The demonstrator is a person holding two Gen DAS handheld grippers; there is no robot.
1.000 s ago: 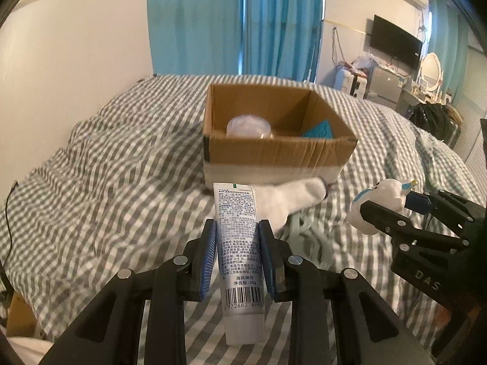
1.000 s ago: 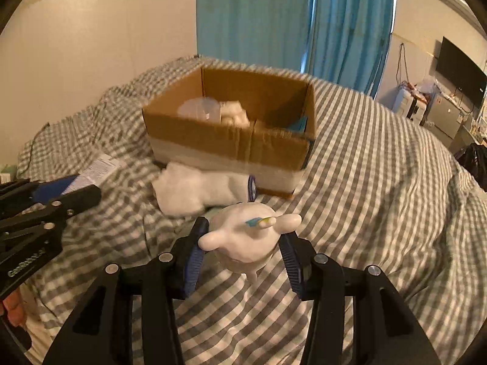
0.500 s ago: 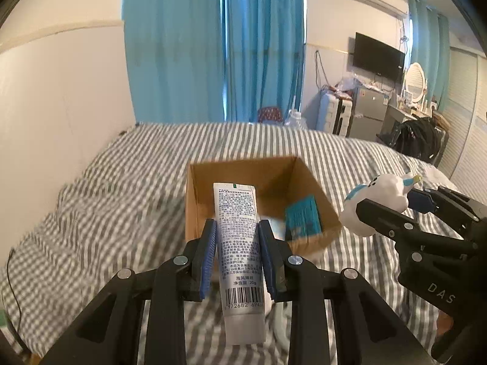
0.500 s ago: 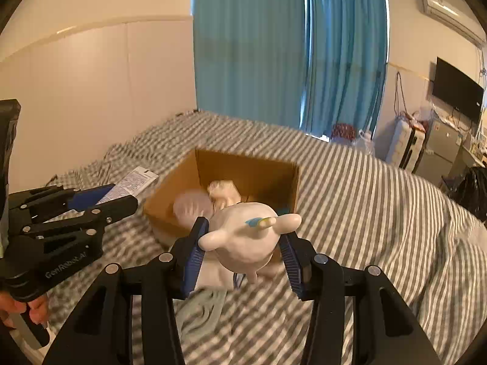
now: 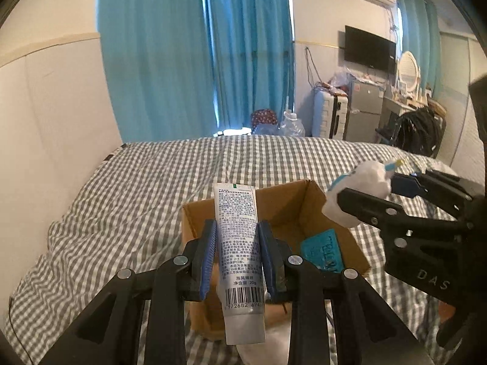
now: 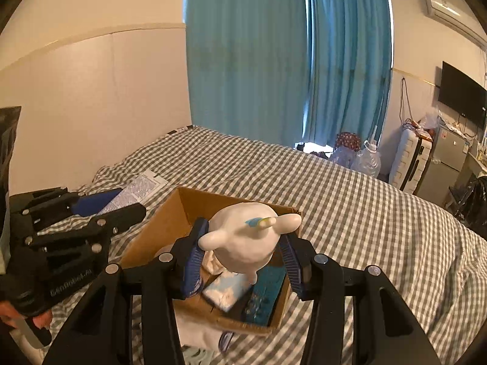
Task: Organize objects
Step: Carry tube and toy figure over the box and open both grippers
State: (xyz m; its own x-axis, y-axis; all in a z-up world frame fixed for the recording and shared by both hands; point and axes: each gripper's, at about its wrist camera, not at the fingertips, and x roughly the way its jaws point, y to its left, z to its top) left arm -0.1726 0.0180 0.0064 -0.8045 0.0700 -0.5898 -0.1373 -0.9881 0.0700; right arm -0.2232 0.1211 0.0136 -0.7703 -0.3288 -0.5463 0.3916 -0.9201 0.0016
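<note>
My left gripper (image 5: 237, 237) is shut on a white printed tube (image 5: 239, 243) and holds it above the near left part of an open cardboard box (image 5: 289, 200) on the bed. My right gripper (image 6: 243, 243) is shut on a white unicorn toy (image 6: 246, 243) and holds it over the same box (image 6: 158, 228). The box holds a teal packet (image 5: 324, 252), a pale blue packet (image 6: 225, 292) and a white cloth (image 6: 213, 264). The toy (image 5: 359, 188) also shows in the left wrist view, and the tube (image 6: 134, 188) in the right wrist view.
The box sits on a grey-checked bed (image 5: 137, 188). White socks (image 6: 201, 331) lie on the bed by the box's near side. A wall (image 6: 91, 97) and blue curtains (image 5: 213, 54) stand behind. A suitcase (image 6: 411, 161), fridge and clutter stand at the far right.
Both grippers have risen and moved forward over the box with their objects still held. The box now lies below and close, and the sock has dropped out of the left wrist view.
</note>
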